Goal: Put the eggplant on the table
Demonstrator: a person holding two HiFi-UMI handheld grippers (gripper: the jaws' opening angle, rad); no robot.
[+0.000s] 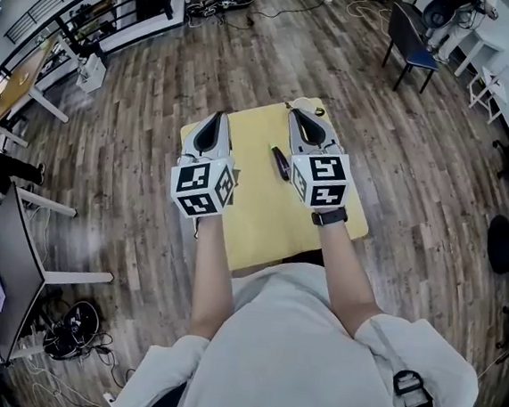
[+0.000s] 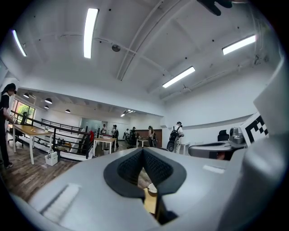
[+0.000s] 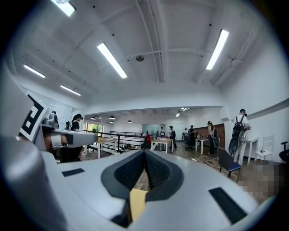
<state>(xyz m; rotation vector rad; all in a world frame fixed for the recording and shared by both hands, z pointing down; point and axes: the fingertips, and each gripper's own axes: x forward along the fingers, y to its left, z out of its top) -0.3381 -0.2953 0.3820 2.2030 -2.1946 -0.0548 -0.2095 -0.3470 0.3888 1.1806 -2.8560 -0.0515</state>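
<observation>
In the head view, the eggplant (image 1: pixel 279 162) lies on the yellow bench (image 1: pixel 253 216) at mid-frame, between my left gripper (image 1: pixel 215 123) and right gripper (image 1: pixel 300 120). In the left gripper view, my fingers (image 2: pixel 128 168) are pressed together and empty. In the right gripper view they are likewise closed on nothing and held clear, since the delivery looks done.

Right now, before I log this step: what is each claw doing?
Left claw: closed, empty.
Right claw: closed, empty; the eggplant lies on the table.
</observation>
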